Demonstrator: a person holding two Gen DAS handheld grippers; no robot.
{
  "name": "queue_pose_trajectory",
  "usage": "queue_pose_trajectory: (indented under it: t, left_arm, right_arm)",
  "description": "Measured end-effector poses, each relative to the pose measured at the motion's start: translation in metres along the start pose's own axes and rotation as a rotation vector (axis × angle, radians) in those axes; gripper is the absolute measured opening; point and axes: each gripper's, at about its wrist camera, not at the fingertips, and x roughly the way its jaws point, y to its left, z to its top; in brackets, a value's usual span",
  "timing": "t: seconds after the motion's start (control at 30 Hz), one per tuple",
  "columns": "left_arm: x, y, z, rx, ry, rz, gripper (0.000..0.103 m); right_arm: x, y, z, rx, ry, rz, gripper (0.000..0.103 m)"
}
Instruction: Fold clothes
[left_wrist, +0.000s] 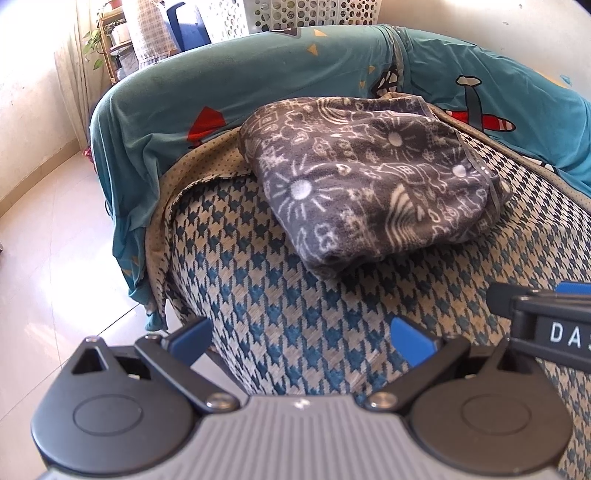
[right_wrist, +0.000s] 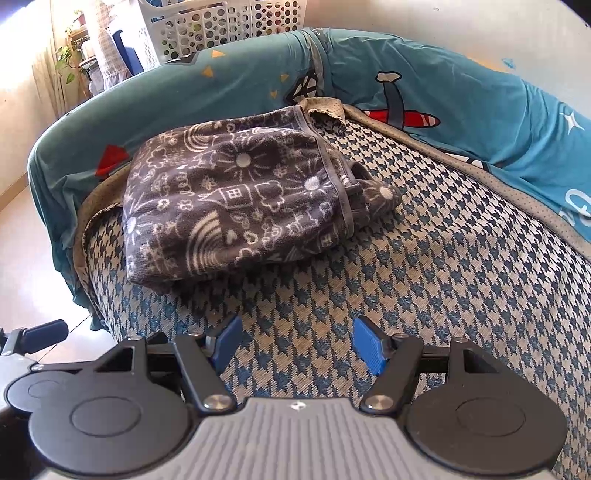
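Left gripper (left_wrist: 301, 341) and right gripper (right_wrist: 297, 345): jaws apart on both, nothing between them, only the houndstooth sofa seat (right_wrist: 424, 266) beyond. Folded grey blanket (left_wrist: 369, 177) lies on the seat, ahead of the left jaws and ahead-left of the right jaws, well apart from both. Teal cover (left_wrist: 258, 70) drapes the backrest behind it.

Both wrist views look steeply down from close by, sharing the folded blanket (left_wrist: 373, 181) on the houndstooth seat (right_wrist: 424, 266).
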Motion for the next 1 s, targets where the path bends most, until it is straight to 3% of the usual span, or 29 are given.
queue_pose_trajectory:
  t: [1.0]
  left_arm:
    - [0.0030,0.0031,-0.0011,0.008,0.010,-0.038,0.103]
  right_arm:
    - [0.0050,0.0077,0.0008,-0.019,0.006,0.002,0.066]
